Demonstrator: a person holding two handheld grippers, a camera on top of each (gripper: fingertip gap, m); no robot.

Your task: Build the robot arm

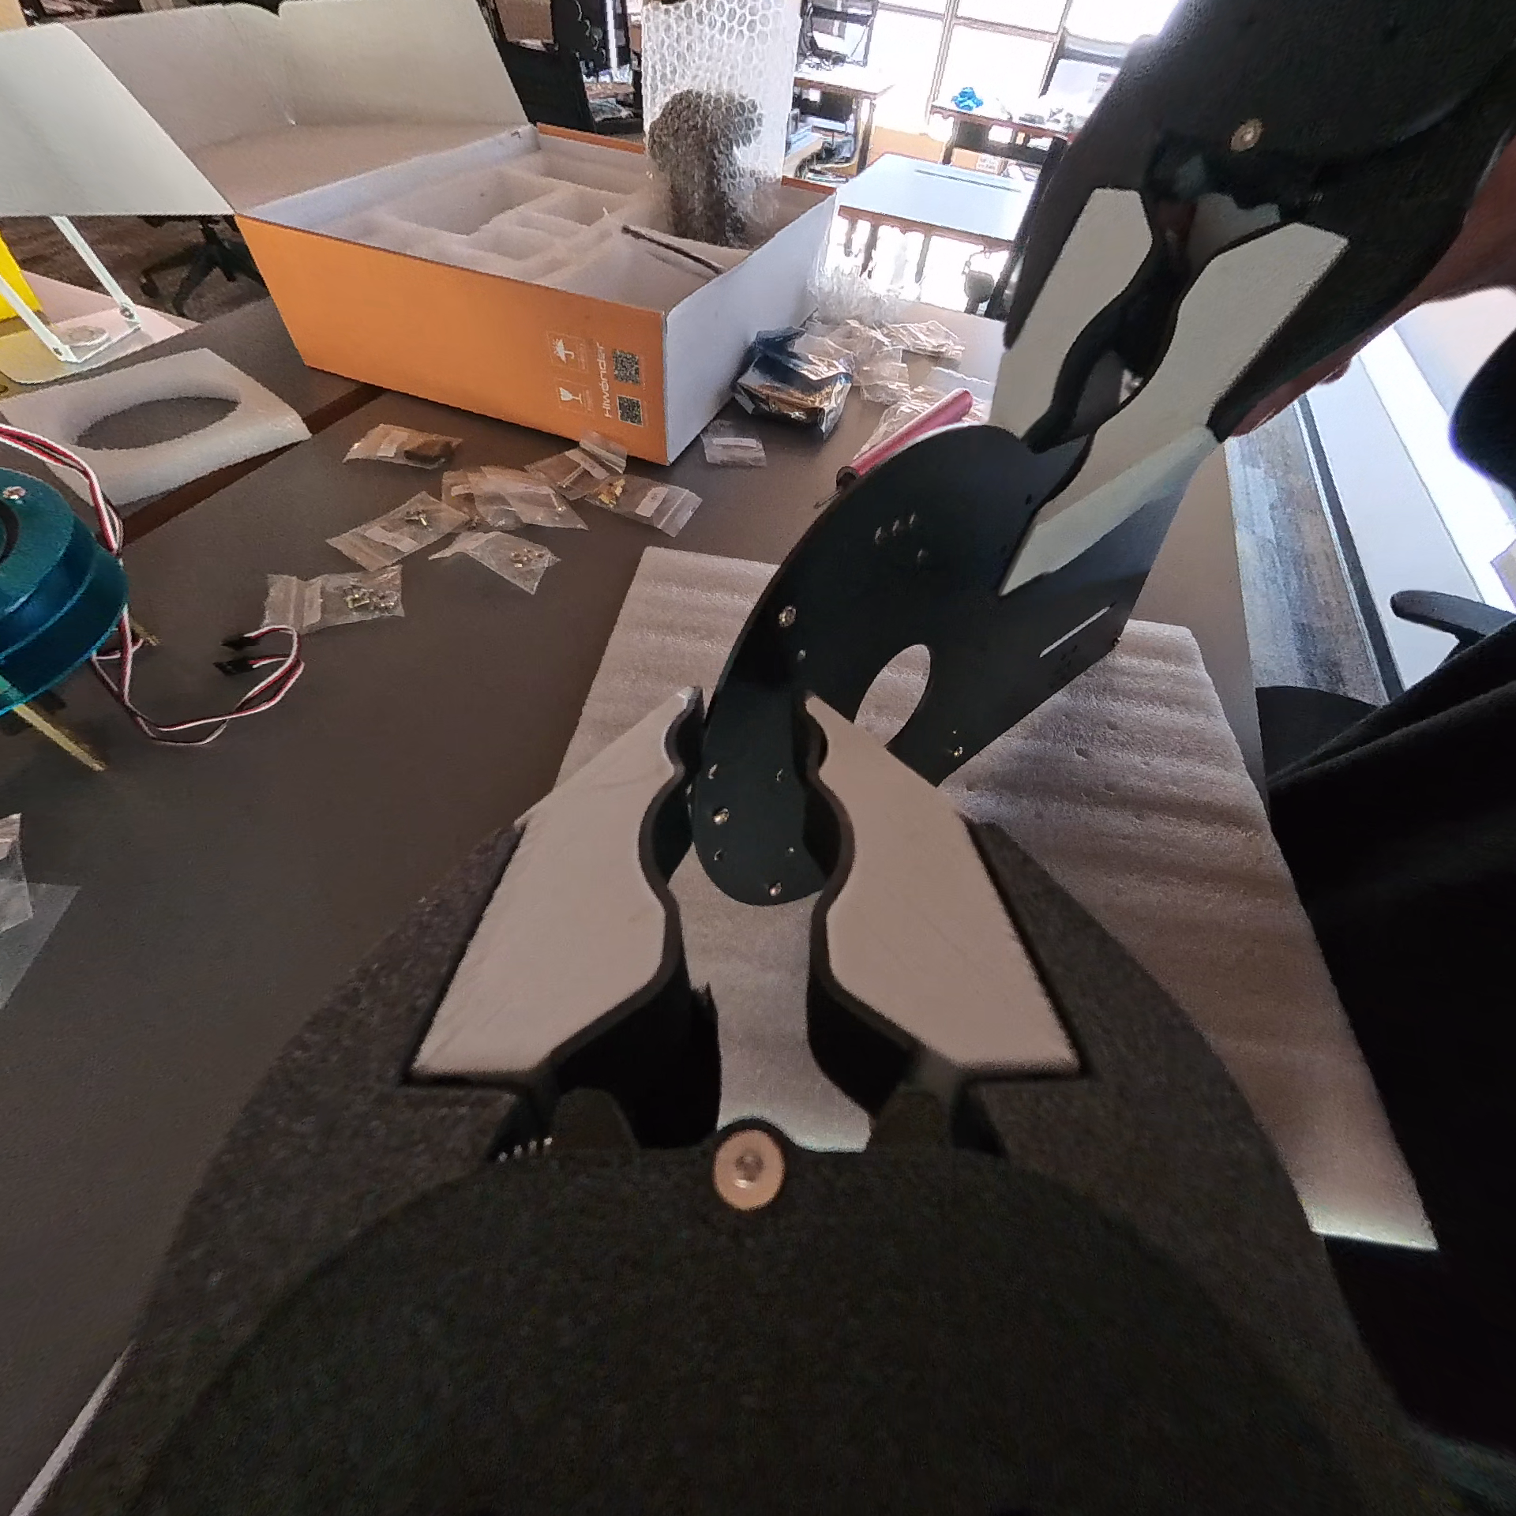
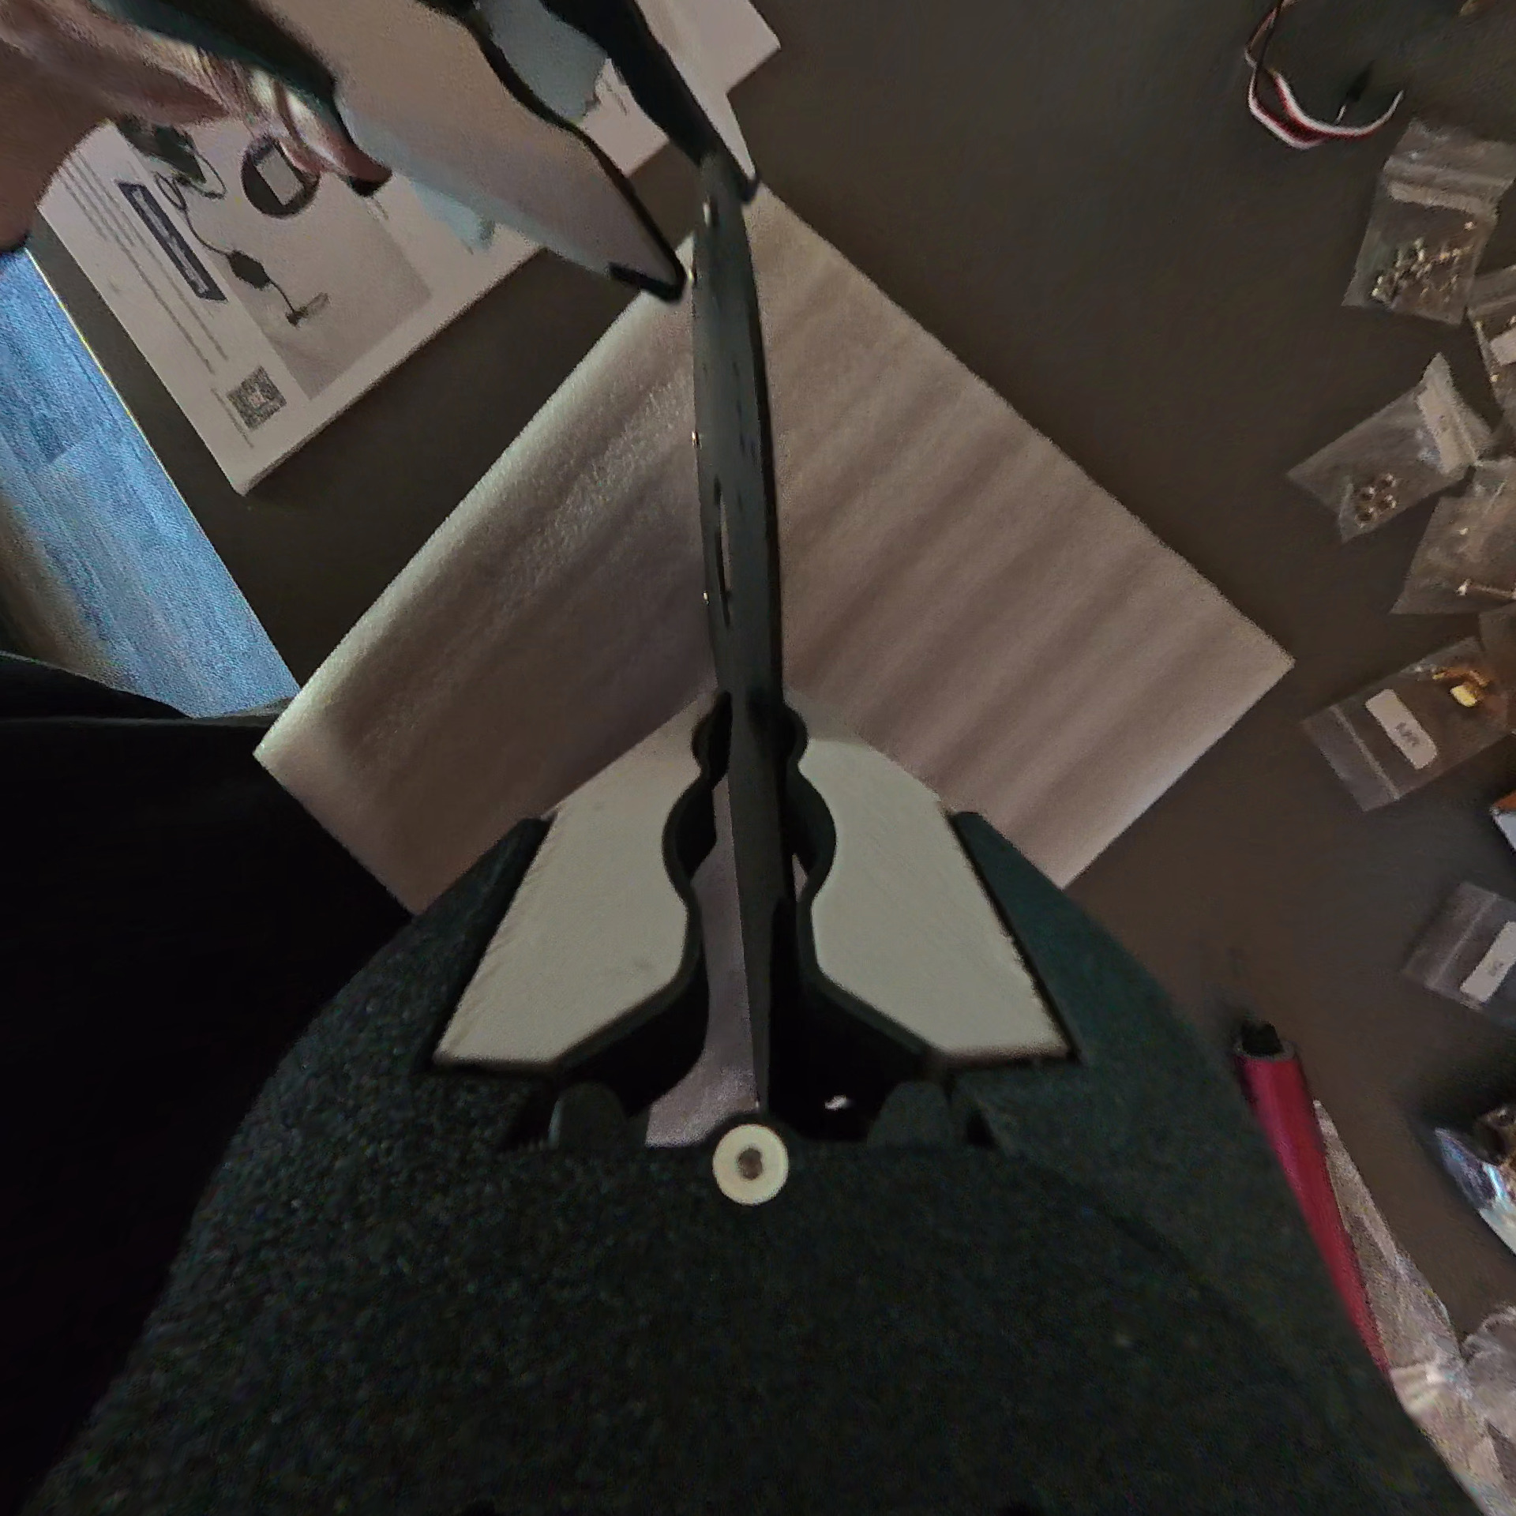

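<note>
A flat black plate (image 1: pixel 886 591) with a round hole and several small screw holes is held tilted above a white foam sheet (image 1: pixel 1107 820). My left gripper (image 1: pixel 755 710) is shut on the plate's narrow near end, and the plate fills the gap between its jaws. My right gripper (image 1: pixel 1034 500) comes in from the upper right and clamps the plate's far edge. In the right wrist view the plate (image 2: pixel 734 459) stands edge-on, pinched in my right gripper (image 2: pixel 751 714). The left gripper's fingers (image 2: pixel 509 148) show at its far end, above the foam sheet (image 2: pixel 943 533).
On the dark table (image 1: pixel 328 820) are an open orange box (image 1: pixel 476 328) with white foam inserts, several small bags of screws (image 1: pixel 459 525), a blue round part (image 1: pixel 49 591) with striped wires, and a red rod (image 1: pixel 910 435). A printed sheet (image 2: pixel 246 312) lies beside the foam. A dark sleeve (image 1: pixel 1394 902) is at the right. The gap from one gripper's tips to the other's is roughly 10 cm.
</note>
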